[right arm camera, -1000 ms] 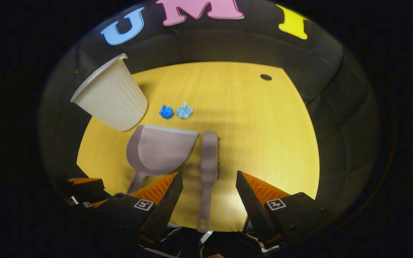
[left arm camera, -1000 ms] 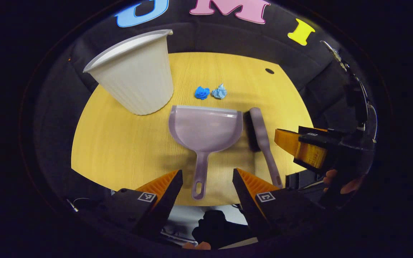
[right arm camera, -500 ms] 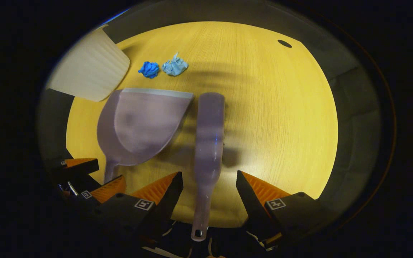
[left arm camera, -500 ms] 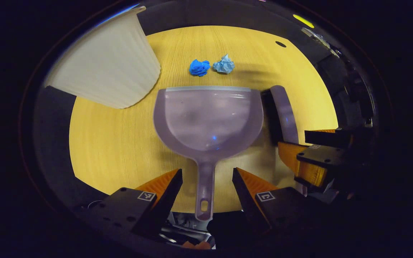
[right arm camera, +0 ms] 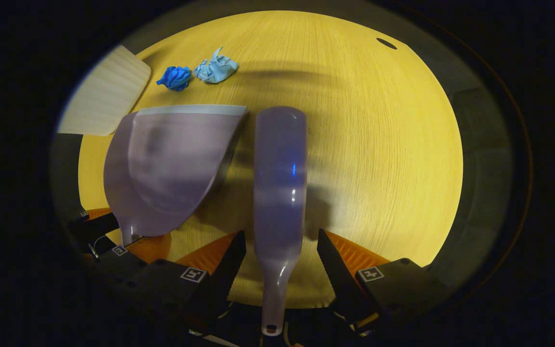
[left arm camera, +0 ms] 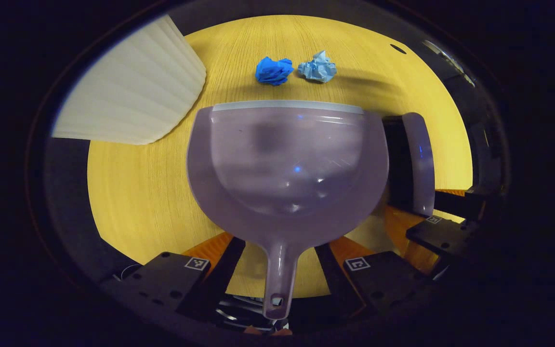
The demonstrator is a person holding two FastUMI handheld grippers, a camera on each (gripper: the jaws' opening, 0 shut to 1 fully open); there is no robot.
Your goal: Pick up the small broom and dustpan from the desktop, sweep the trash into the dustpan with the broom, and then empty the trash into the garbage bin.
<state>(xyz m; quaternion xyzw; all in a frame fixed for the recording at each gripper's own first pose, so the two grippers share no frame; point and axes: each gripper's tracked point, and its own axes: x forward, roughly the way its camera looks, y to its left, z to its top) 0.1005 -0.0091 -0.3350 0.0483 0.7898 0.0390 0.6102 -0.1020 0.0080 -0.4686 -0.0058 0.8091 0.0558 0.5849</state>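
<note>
Yellow wood-grain desktop [right arm camera: 378, 144] carries a smooth lilac plastic dustpan [left arm camera: 287, 164] and broom [right arm camera: 280, 183] side by side. Left gripper [left arm camera: 280, 250] spreads wide around the dustpan handle; right gripper [right arm camera: 281, 250] spreads around the broom handle. Two crumpled blue papers [left arm camera: 274, 70] lie beyond, near a ribbed white bin [left arm camera: 133, 101].

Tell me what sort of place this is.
Probably a staged tabletop setup: a wooden desk bearing just a dustpan, broom, two paper wads and a bin.
</note>
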